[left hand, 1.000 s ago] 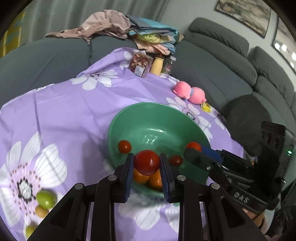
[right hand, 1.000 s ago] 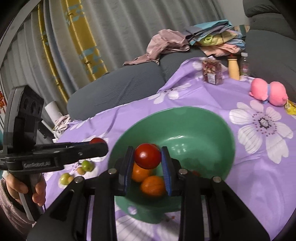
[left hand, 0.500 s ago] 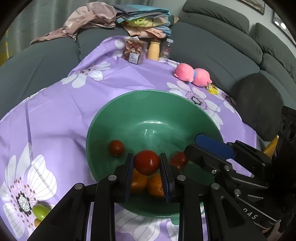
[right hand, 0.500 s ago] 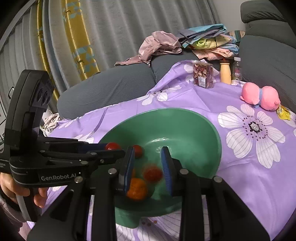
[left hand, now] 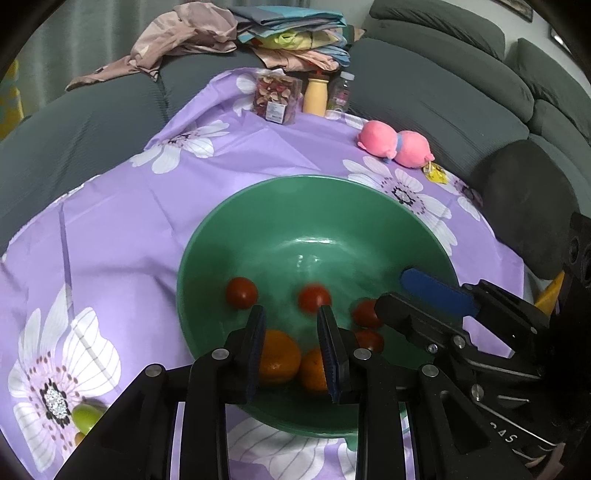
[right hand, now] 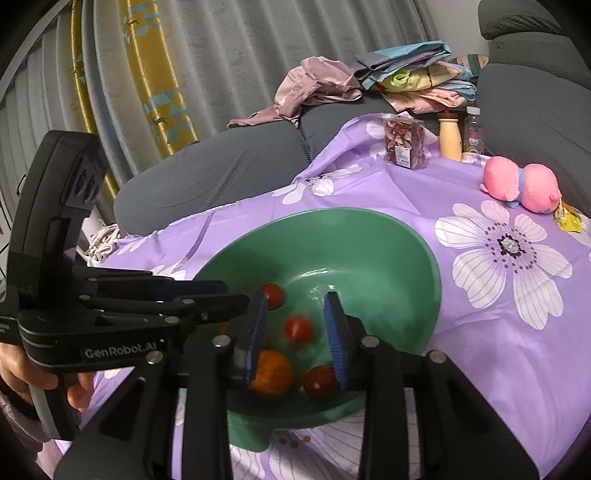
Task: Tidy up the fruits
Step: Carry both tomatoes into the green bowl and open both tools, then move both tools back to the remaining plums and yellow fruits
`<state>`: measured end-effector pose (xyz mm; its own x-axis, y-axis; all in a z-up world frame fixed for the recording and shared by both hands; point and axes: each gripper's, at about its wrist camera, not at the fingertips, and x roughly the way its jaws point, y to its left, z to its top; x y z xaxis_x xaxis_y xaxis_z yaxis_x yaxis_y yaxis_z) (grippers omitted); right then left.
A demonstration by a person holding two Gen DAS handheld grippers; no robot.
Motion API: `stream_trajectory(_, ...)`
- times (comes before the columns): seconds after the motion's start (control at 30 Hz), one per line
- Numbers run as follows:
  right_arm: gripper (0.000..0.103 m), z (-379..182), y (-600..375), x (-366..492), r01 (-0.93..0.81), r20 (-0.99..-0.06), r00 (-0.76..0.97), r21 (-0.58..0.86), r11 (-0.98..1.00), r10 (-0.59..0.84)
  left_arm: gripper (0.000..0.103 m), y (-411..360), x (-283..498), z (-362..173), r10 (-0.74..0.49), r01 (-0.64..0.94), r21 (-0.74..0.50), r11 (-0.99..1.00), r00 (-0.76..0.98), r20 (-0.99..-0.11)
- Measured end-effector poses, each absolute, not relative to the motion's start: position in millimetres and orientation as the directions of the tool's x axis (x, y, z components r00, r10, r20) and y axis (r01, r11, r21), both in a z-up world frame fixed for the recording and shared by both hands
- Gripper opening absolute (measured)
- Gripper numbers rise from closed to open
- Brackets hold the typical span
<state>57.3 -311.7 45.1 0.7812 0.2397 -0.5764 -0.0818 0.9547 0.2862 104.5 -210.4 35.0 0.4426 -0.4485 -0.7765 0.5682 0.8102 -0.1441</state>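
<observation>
A green bowl [left hand: 258, 214] stands on the purple flowered cloth and also shows in the right wrist view [right hand: 406, 236]. It holds several red tomatoes, one blurred in the middle [left hand: 314, 298] [right hand: 297, 328], and two oranges [left hand: 277, 357] [right hand: 271, 374]. My left gripper [left hand: 291, 332] is open and empty over the bowl's near side. My right gripper [right hand: 295, 321] is open and empty over the bowl; it reaches in from the right in the left wrist view [left hand: 410, 291]. A green fruit [left hand: 85, 417] lies on the cloth at the left.
A pink plush toy [left hand: 395, 144], a clear box of dried fruit [left hand: 275, 96] and two bottles [left hand: 317, 96] stand at the cloth's far side. Grey sofa cushions with piled clothes [left hand: 207, 33] surround the table. A yellow packet [left hand: 436, 172] lies by the toy.
Both grippers opened over the bowl and let go of their tomatoes, the right one first, then the left. Both tomatoes now lie in the bowl. The grippers moved closer over it.
</observation>
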Motion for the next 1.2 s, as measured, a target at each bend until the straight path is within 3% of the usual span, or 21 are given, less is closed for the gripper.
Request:
stream_trajectory(0.07,0.053,46,-313,56,-0.074,-0.569,0.789,0.290,0.954,0.234,0.027,-207,105,36,-0.451,0.558,-0.153,0.816,0.449,-0.771)
stream_trajectory(0.13,0.055,48,-314,53,-0.071,-0.555,0.801,0.287,0.955,0.226,0.035,-204,104,38,-0.452,0.549,-0.156,0.821,0.458,-0.766)
stream_trajectory(0.2,0.058,49,-314,52,-0.064,-0.548,0.809,0.277,0.959,0.212,0.054,-199,102,40,-0.452,0.538,-0.159,0.828,0.471,-0.758)
stream_trajectory(0.33,0.061,47,-315,52,-0.063,-0.545,0.809,0.290,0.955,0.219,0.059,-190,99,44,-0.440,0.517,-0.154,0.842,0.493,-0.750)
stream_trajectory(0.37,0.062,47,-315,53,-0.063,-0.544,0.810,0.293,0.954,0.221,0.066,-187,98,45,-0.435,0.510,-0.152,0.847,0.499,-0.749)
stream_trajectory(0.43,0.069,48,-315,52,-0.068,-0.534,0.815,0.296,0.953,0.224,0.077,-181,96,47,-0.418,0.489,-0.141,0.861,0.522,-0.743)
stream_trajectory(0.5,0.082,50,-314,49,-0.064,-0.517,0.829,0.292,0.954,0.214,0.085,-172,93,50,-0.408,0.474,-0.133,0.870,0.542,-0.735)
stream_trajectory(0.67,0.091,55,-315,43,-0.067,-0.472,0.858,0.288,0.955,0.203,0.087,-153,84,51,-0.370,0.432,-0.110,0.895,0.582,-0.725)
stream_trajectory(1.2,0.096,54,-293,42,-0.051,-0.506,0.846,0.235,0.971,0.167,0.087,-74,55,23,-0.208,0.254,-0.055,0.966,0.628,-0.750)
